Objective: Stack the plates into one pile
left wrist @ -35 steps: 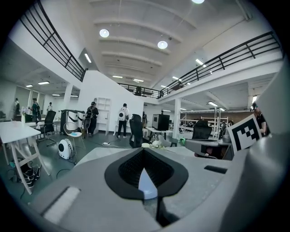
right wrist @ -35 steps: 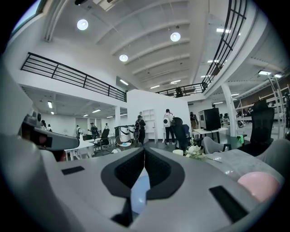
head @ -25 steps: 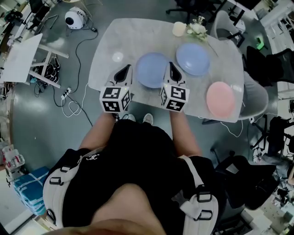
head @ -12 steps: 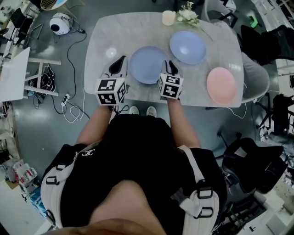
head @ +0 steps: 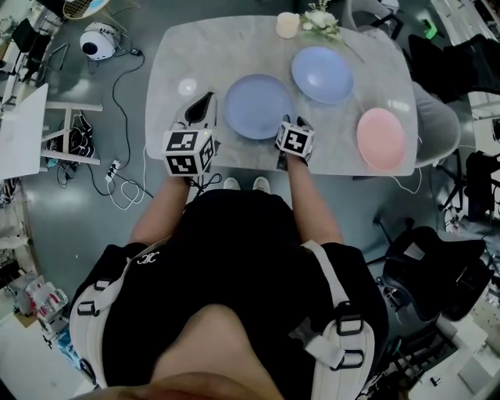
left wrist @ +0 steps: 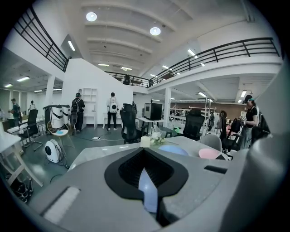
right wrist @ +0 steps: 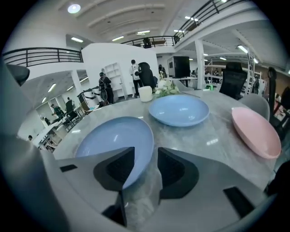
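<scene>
Three plates lie apart on the grey marble table (head: 168, 62). The near blue plate (head: 258, 107) (right wrist: 115, 145) is between my grippers. A second blue plate (head: 322, 74) (right wrist: 179, 110) lies behind it to the right, and a pink plate (head: 381, 139) (right wrist: 256, 131) sits at the right end. My left gripper (head: 205, 105) (left wrist: 147, 181) is at the near plate's left rim, shut on a thin blue edge of it. My right gripper (head: 291, 123) (right wrist: 155, 167) is at the plate's right rim. Its jaws are opening, with the rim between them but not pressed.
A white cup (head: 287, 25) and a small bunch of flowers (head: 320, 22) stand at the table's far edge. A small white disc (head: 187, 86) lies at the table's left. Chairs (head: 437, 148) crowd the right end. Cables (head: 125, 94) trail on the floor at the left.
The right gripper has turned at the plate's rim, so its marker cube looks smaller. The near blue plate stays flat on the table between both grippers. The left gripper has hardly moved.
</scene>
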Demonstrator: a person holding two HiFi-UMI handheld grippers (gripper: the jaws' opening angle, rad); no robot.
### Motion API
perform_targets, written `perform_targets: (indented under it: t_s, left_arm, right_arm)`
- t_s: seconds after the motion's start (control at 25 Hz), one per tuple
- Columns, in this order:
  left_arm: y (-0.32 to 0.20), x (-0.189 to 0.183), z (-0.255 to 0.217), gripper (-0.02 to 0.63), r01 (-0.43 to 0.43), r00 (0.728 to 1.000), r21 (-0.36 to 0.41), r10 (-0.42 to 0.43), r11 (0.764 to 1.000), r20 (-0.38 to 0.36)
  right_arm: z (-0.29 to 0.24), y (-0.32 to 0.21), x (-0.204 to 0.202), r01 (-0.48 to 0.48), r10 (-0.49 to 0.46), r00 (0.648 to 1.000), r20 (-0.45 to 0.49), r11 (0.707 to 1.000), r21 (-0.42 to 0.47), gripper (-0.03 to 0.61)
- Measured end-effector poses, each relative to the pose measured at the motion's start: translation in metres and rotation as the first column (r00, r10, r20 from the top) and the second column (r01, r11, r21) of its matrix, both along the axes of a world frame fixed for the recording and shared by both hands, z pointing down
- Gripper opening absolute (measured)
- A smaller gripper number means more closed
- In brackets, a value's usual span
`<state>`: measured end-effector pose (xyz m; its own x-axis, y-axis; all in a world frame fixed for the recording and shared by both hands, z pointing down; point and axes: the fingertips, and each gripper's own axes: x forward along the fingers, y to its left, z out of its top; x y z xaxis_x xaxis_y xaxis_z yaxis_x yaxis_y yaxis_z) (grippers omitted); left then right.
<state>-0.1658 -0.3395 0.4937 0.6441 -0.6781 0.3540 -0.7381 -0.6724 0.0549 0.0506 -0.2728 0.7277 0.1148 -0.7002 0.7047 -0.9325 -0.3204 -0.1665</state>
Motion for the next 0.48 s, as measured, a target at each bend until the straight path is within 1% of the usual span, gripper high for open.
perform_targets:
  t_s: [0.12, 0.2, 0.24, 0.36, 0.48]
  left_arm:
    - [0.001, -0.004, 0.001, 0.005, 0.007, 1.000, 0.000, -0.007, 1.000, 0.001]
    - [0.002, -0.008, 0.002, 0.005, 0.014, 1.000, -0.004, -0.014, 1.000, 0.001]
    - [0.002, -0.011, 0.003, 0.004, 0.018, 1.000, -0.007, -0.018, 1.000, 0.002]
    - [0.003, -0.018, 0.005, 0.004, 0.028, 1.000, -0.013, -0.028, 1.000, 0.007]
    - [0.002, -0.026, 0.008, 0.003, 0.039, 0.999, -0.023, -0.038, 0.999, 0.009]
  right_arm:
    - [0.025, 0.009, 0.002, -0.052, 0.057, 0.996, 0.073, 0.997, -0.064, 0.146]
    - [0.038, 0.017, 0.002, -0.109, 0.126, 0.983, 0.130, 0.986, -0.127, 0.146]
    - [0.044, 0.020, 0.000, -0.138, 0.163, 0.972, 0.166, 0.978, -0.154, 0.144]
    - [0.051, 0.021, -0.009, -0.188, 0.235, 0.929, 0.287, 0.965, -0.181, 0.144]
    - [0.059, 0.022, -0.017, -0.218, 0.285, 0.890, 0.357, 0.952, -0.216, 0.144]
